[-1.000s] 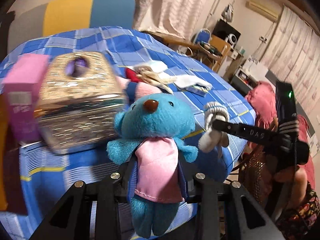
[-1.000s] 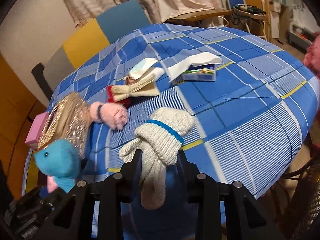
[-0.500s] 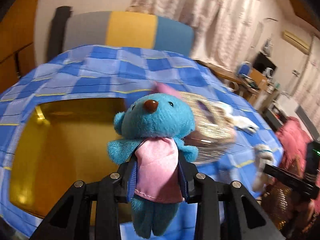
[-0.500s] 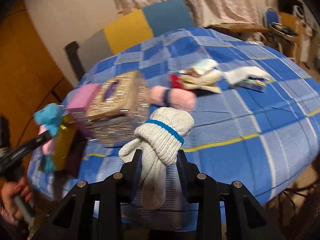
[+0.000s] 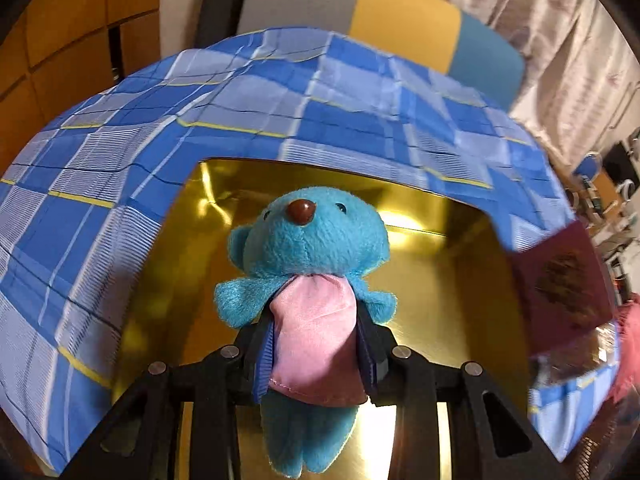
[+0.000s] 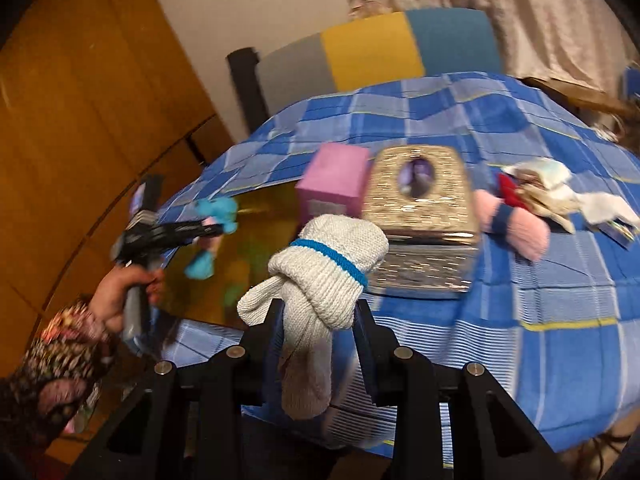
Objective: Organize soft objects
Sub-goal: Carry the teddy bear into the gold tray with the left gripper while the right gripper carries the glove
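Left claw point(image 5: 316, 344) is clamping a blue plush bear in a pink bib point(image 5: 310, 280) at the torso, holding it over a shiny gold-lined open box point(image 5: 440, 280). Right claw point(image 6: 320, 324) is gripping a knotted cream knit sock with a blue band point(image 6: 320, 276), hanging above the blue checked bench cloth point(image 6: 560, 280), near a glittery gold tissue box point(image 6: 420, 208).

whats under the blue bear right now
Under the blue bear, held in the left gripper, is a shiny gold box. Its floor directly below the bear is hidden.
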Action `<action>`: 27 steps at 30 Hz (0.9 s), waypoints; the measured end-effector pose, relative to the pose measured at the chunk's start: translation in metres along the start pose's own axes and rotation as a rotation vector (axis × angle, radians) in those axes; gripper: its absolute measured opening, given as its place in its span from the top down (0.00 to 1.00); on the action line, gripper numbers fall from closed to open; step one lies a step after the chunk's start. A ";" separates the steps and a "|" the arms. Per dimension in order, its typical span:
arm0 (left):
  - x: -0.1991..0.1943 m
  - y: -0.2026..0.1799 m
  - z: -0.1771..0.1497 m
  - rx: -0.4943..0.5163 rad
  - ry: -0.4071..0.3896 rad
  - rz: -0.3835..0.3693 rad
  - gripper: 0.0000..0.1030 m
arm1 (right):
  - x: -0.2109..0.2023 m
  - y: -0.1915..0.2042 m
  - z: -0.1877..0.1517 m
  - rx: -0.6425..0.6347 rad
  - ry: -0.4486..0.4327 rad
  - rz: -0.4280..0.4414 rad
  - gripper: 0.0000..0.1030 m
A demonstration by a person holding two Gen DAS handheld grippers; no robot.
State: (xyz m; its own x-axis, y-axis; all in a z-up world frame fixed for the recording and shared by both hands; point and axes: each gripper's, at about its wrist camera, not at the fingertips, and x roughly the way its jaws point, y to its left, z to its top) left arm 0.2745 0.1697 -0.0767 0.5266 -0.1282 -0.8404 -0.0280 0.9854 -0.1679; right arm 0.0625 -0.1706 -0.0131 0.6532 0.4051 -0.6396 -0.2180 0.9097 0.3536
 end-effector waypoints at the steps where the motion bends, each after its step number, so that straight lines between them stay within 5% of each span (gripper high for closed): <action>1: 0.006 0.004 0.004 -0.003 0.005 0.006 0.65 | 0.005 0.006 0.001 -0.010 0.006 0.009 0.66; 9: 0.024 0.015 0.027 0.032 0.000 0.125 0.57 | 0.039 0.041 0.009 -0.072 0.060 0.045 0.66; 17: -0.018 0.031 0.023 -0.005 -0.130 0.135 0.54 | 0.072 0.062 0.015 -0.117 0.111 0.071 0.66; 21: -0.054 0.038 0.001 -0.071 -0.202 0.085 0.54 | 0.096 0.079 0.024 -0.153 0.135 0.094 0.66; 27: -0.076 0.033 -0.049 -0.153 -0.206 0.039 0.52 | 0.140 0.109 0.045 -0.214 0.159 0.106 0.66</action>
State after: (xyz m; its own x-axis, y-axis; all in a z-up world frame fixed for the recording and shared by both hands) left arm 0.1919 0.2059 -0.0441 0.6839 -0.0492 -0.7279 -0.1721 0.9587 -0.2264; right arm 0.1629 -0.0186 -0.0338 0.5007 0.4926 -0.7118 -0.4376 0.8535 0.2828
